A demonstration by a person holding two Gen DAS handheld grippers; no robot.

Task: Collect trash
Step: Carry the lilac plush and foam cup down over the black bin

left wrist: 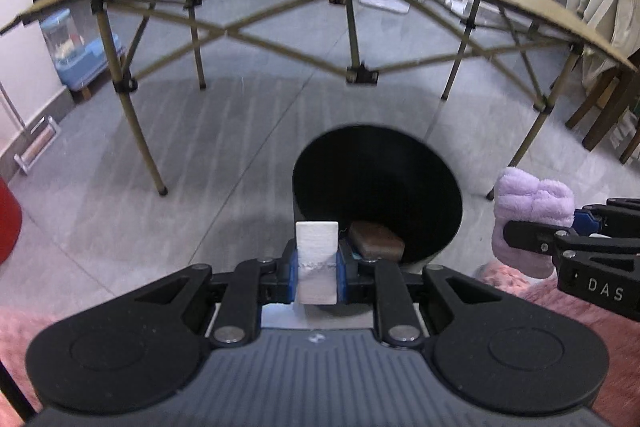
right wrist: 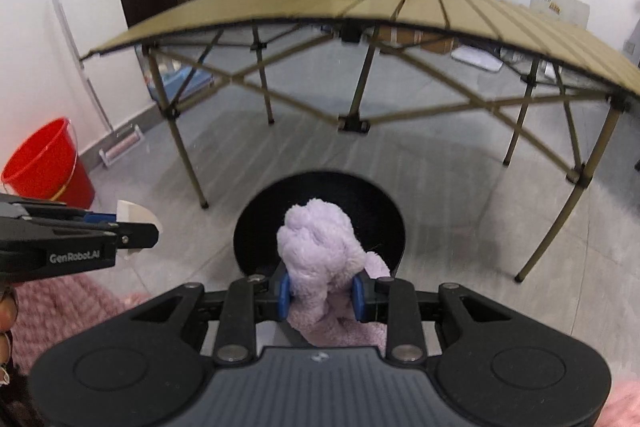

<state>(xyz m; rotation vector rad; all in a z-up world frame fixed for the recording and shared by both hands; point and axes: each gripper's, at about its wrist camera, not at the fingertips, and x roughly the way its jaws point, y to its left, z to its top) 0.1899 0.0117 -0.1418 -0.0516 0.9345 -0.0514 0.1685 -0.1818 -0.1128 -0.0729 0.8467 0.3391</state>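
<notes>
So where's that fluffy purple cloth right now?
The purple cloth is pinched in the right claw, just above the black bin on the floor before the folding table.

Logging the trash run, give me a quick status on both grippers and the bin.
Left gripper shut on white block. Right gripper shut on purple cloth. Both above black bin, brown block inside. Nothing in the way.

A tan folding table [right wrist: 460, 11] stands on grey floor tiles [right wrist: 440, 179] before white walls [right wrist: 36, 27].
</notes>
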